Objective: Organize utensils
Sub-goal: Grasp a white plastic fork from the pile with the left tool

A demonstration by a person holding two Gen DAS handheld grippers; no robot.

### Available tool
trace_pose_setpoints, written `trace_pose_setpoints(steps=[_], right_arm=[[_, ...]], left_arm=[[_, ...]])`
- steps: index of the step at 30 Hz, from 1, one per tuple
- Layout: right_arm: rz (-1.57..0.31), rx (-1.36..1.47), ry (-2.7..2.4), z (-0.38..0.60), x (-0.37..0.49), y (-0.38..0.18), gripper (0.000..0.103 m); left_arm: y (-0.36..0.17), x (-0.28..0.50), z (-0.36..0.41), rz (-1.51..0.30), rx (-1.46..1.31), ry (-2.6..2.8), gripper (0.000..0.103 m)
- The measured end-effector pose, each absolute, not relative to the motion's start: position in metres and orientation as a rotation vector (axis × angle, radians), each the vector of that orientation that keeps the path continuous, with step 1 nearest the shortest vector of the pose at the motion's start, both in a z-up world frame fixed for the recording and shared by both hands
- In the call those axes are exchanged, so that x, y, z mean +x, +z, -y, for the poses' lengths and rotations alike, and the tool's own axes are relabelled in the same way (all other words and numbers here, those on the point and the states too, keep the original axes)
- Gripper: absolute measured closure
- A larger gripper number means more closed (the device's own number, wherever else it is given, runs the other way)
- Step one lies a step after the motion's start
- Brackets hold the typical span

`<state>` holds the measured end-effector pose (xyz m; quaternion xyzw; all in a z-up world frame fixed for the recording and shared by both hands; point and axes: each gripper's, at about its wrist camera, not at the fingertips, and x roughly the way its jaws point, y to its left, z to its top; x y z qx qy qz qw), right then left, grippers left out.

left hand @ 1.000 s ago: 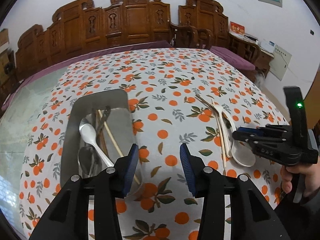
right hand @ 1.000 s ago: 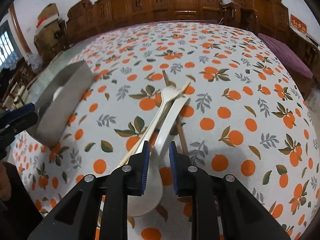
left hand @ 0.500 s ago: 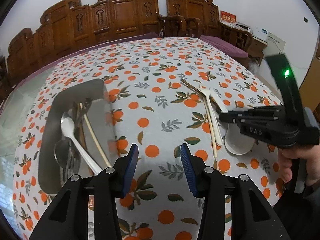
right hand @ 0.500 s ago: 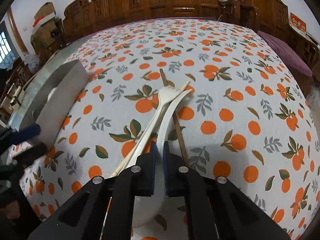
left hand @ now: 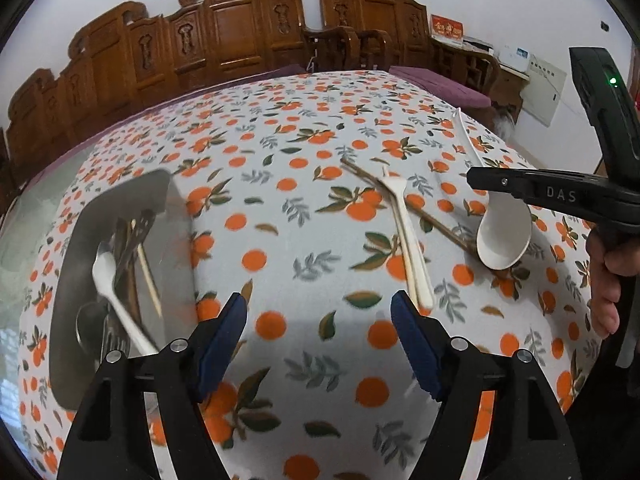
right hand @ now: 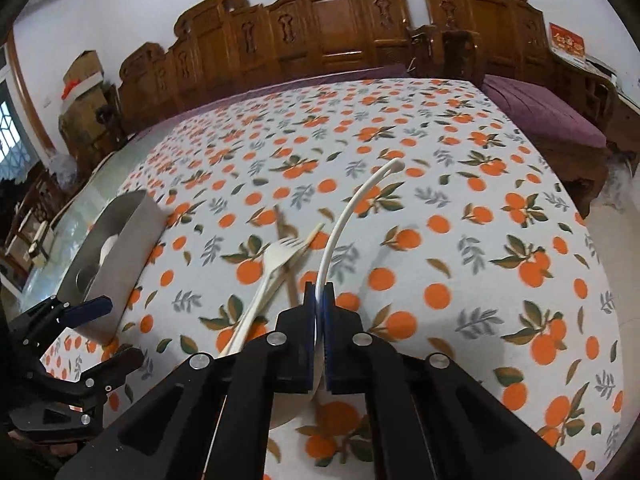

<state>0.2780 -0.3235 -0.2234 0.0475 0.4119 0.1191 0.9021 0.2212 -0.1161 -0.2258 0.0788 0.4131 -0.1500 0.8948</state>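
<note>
Curving white spoon (right hand: pixel 340 224), handle pinched by right tongs (right hand: pixel 319 296), bowl hanging

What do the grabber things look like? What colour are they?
Both are black plastic. The left gripper has two fingers with ribbed dark-blue pads and round silver screws. The right gripper has the same blue pads and screws. Its side shows the white letters DAS and a small green light. A bare hand holds it.

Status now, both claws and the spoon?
Right claw shut on white spoon, lifted. Left claw open, empty. Fork, chopsticks on cloth; tray unobstructed.
</note>
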Motion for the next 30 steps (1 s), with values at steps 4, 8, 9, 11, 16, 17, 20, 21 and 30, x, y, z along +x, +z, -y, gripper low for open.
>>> trace_pose_setpoints(steps=[4,8,9,11,16,17,20,21,30], right_arm=[[-0.839,0.1,0.197,0.335,0.28,-0.221,0.099],[-0.83,0.102,0.193,0.338,0.279,-0.219,0.099],[-0.828,0.103,0.193,0.34,0.279,-0.219,0.099],[-0.823,0.113,0.192,0.343,0.278,-0.217,0.099],[-0.819,0.159,0.177,0.355,0.28,-0.217,0.099],[-0.825,0.164,0.172,0.356,0.281,-0.218,0.099],[-0.827,0.162,0.178,0.355,0.281,-0.218,0.099],[-0.826,0.162,0.18,0.354,0.281,-0.218,0.099],[-0.828,0.158,0.199,0.348,0.283,-0.218,0.099]], left_arm=[[-0.228,0.234,0.136,-0.867,0.186,-0.327,0.032],[-0.233,0.249,0.157,-0.887,0.187,-0.348,0.032],[-0.234,0.252,0.162,-0.891,0.184,-0.354,0.032],[-0.235,0.259,0.172,-0.896,0.188,-0.362,0.04],[-0.243,0.278,0.193,-0.929,0.215,-0.368,0.068],[-0.244,0.281,0.196,-0.934,0.216,-0.365,0.068],[-0.245,0.29,0.203,-0.949,0.189,-0.379,0.068],[-0.245,0.292,0.206,-0.951,0.189,-0.378,0.068],[-0.253,0.3,0.212,-0.977,0.194,-0.369,0.089]])
